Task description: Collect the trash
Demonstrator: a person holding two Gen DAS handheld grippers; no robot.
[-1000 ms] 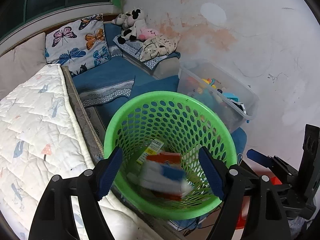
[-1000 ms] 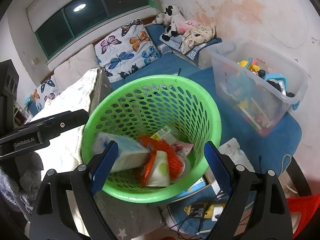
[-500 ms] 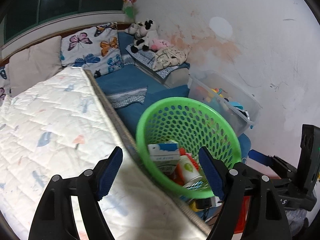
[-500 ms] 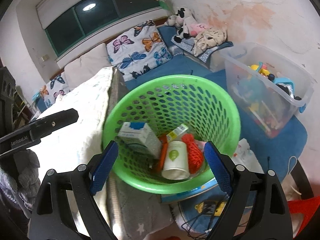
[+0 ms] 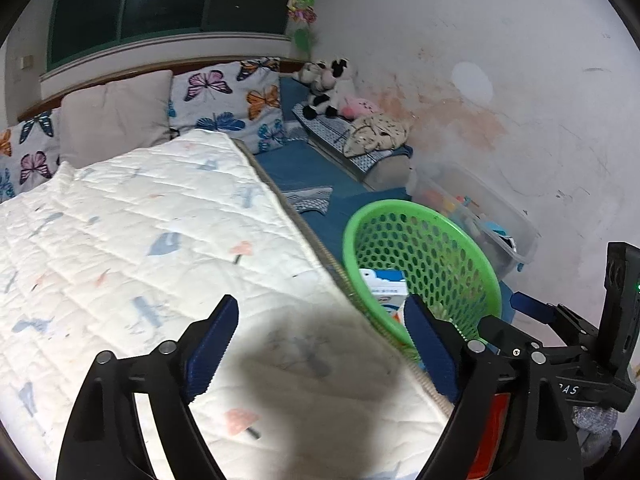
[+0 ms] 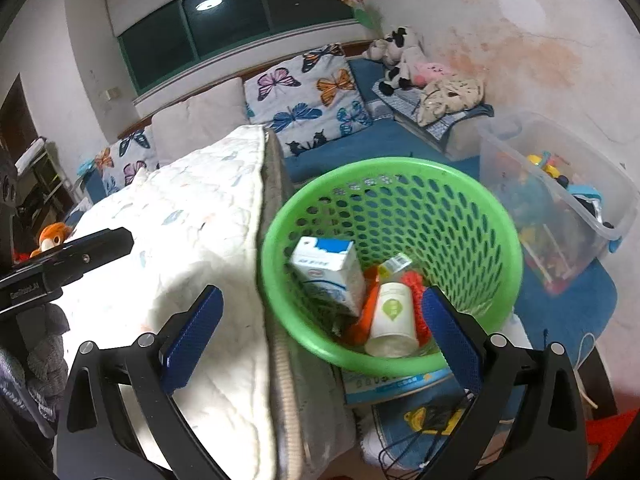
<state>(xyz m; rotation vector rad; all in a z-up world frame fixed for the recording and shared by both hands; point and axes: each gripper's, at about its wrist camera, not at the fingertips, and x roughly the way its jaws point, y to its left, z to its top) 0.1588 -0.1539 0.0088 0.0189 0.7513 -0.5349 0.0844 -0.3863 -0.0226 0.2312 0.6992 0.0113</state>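
Nearest in the left wrist view, the left gripper (image 5: 320, 344) is seen with its jaws opening and nothing between them; only the white quilted mattress (image 5: 152, 248) lies below, darkened by a shadow just ahead of the blue pads. In the right wrist view, the right gripper (image 6: 320, 322) is likewise shown with its jaws opening wide and empty, the near rim of the green basket (image 6: 516, 256) and the mattress edge falling in the gap without being touched.

The collected trash is found inside the basket, which stands just beside the mattress edge: a blue-and-white carton (image 6: 328, 270) leans against the left wall, a white paper cup (image 6: 392, 320) lies on its side beside it, and orange netting (image 6: 416, 284), possibly a mesh bag, is tucked around the cup.

Right of the basket, a clear plastic bin (image 6: 560, 200) filled with toys is set on a blue mat. Farther back, butterfly-print pillows (image 6: 308, 96) are propped against the headboard, plush toys (image 6: 400, 56) are heaped in the corner, and a dark window (image 6: 224, 20) is seen above.
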